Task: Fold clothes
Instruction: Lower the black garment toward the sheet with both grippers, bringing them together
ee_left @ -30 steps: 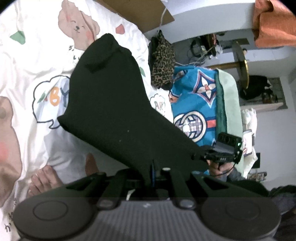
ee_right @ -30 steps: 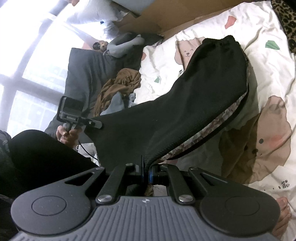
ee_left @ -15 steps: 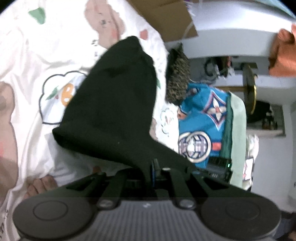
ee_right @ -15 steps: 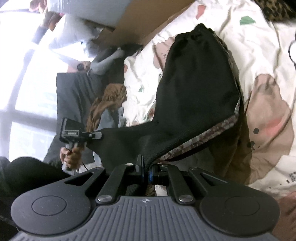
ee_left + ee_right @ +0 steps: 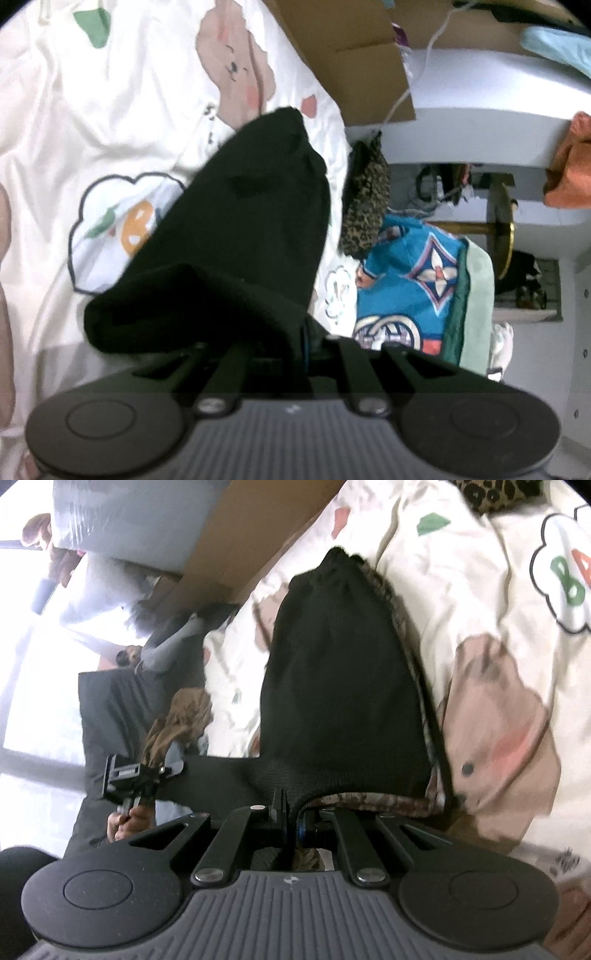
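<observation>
A black knit garment [image 5: 240, 236] with a patterned lining stretches from both grippers out over a white cartoon-print bed sheet [image 5: 74, 147]. My left gripper [image 5: 303, 332] is shut on its near edge, and the cloth folds over the fingers and hides the tips. In the right wrist view the same black garment [image 5: 343, 686] lies long and narrow on the sheet [image 5: 461, 572], its far end resting on the bed. My right gripper [image 5: 286, 812] is shut on the near hem, where the brown patterned lining [image 5: 369, 798] shows. The left gripper [image 5: 136, 775], in a person's hand, holds the hem's other corner.
A leopard-print cloth [image 5: 364, 210] and a folded teal printed garment [image 5: 413, 284] lie at the bed's right. A cardboard box [image 5: 343, 48] stands at the far edge. Brown and grey clothes [image 5: 177, 723] pile at the left by a bright window.
Both grippers have sunk toward the bed with the garment. The black cloth, earlier hanging taut in the air, now lies more on the sheet, slack and folded near the left gripper.
</observation>
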A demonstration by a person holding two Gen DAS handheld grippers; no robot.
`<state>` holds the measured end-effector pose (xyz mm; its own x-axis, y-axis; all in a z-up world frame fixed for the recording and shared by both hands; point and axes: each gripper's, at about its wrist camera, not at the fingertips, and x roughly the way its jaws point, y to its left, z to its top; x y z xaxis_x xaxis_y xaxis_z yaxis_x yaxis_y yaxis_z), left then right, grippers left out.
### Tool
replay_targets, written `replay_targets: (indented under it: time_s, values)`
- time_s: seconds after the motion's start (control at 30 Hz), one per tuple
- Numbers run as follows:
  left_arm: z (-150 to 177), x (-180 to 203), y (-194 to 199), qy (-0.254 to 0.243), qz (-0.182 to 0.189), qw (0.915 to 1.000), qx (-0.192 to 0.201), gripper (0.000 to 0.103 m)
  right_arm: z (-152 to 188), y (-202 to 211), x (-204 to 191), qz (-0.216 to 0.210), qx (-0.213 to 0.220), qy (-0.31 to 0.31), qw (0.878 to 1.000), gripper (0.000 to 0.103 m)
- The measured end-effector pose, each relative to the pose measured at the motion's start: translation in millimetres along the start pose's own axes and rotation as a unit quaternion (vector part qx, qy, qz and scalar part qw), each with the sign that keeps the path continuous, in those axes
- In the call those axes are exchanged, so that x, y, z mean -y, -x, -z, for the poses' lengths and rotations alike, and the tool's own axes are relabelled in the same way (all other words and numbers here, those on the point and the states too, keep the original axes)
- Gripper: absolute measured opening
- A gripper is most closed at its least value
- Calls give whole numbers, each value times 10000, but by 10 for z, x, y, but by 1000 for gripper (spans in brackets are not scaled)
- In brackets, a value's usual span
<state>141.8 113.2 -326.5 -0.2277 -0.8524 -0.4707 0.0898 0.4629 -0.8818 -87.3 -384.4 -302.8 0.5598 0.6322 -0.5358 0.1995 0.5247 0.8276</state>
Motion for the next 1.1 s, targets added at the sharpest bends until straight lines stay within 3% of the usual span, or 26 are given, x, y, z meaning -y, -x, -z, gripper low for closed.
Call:
replay_targets:
  time_s: [0.13, 0.37, 0.8, 1.1]
  values:
    - [-118, -55, -62, 134, -109, 9997, 149, 7, -150, -110, 59, 83, 114, 4, 9999, 4]
    - [-450, -29, -213, -111, -383, 9991, 110, 8, -407, -292, 128, 280, 183, 111, 9994, 4]
    - [-717, -71, -430, -208, -492, 9984, 204, 8, -683, -487, 250, 651, 246, 81, 9975, 5]
    - [-821, -63, -483, -199, -729, 9966, 329, 8, -817, -551, 288, 689, 390, 76, 9968, 5]
